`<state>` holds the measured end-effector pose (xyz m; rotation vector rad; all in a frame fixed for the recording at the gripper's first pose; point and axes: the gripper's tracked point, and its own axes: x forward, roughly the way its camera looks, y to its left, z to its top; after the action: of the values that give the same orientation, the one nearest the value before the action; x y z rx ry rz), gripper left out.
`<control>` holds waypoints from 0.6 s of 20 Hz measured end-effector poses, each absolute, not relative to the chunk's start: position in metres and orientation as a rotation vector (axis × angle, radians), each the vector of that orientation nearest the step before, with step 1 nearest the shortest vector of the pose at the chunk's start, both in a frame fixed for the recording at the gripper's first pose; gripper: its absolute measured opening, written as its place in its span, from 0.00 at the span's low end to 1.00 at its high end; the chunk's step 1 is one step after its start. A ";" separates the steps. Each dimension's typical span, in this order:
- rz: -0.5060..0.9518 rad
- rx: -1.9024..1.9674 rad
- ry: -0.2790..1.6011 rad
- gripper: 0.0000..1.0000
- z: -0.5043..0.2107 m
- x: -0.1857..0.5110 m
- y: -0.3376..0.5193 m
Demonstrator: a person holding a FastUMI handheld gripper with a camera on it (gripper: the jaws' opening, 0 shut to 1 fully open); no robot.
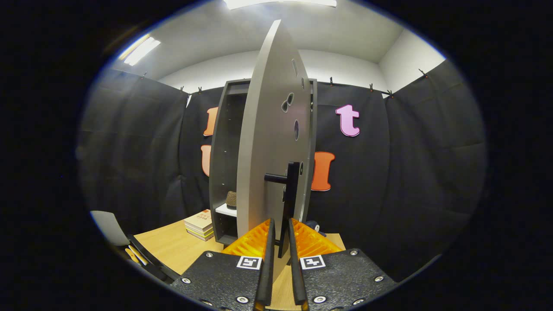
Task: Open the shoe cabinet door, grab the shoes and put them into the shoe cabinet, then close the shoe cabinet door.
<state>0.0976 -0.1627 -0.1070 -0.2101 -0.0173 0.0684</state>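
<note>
Shoe cabinet (224, 172) stands on the wooden surface (173, 248) beyond the tool (281, 237), its door (268, 142) swung open edge-on straight ahead. The tool's fingers are nearly closed around the door's dark handle (290, 190), which sits between them. A brown shoe (231, 198) rests on a shelf inside. Books (199, 224) lie just left of the cabinet.
</note>
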 end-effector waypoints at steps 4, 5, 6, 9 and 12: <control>0.055 -0.191 -0.022 0.19 -0.106 0.085 -0.178; 0.026 -0.202 -0.030 0.19 -0.105 0.084 -0.186; 0.002 -0.211 -0.037 0.17 -0.101 0.080 -0.197; -0.038 -0.178 -0.036 0.10 -0.100 0.074 -0.215; -0.022 -0.150 -0.019 0.11 -0.104 0.068 -0.214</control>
<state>0.0681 -0.2139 -0.1044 -0.1497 -0.0194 -0.0224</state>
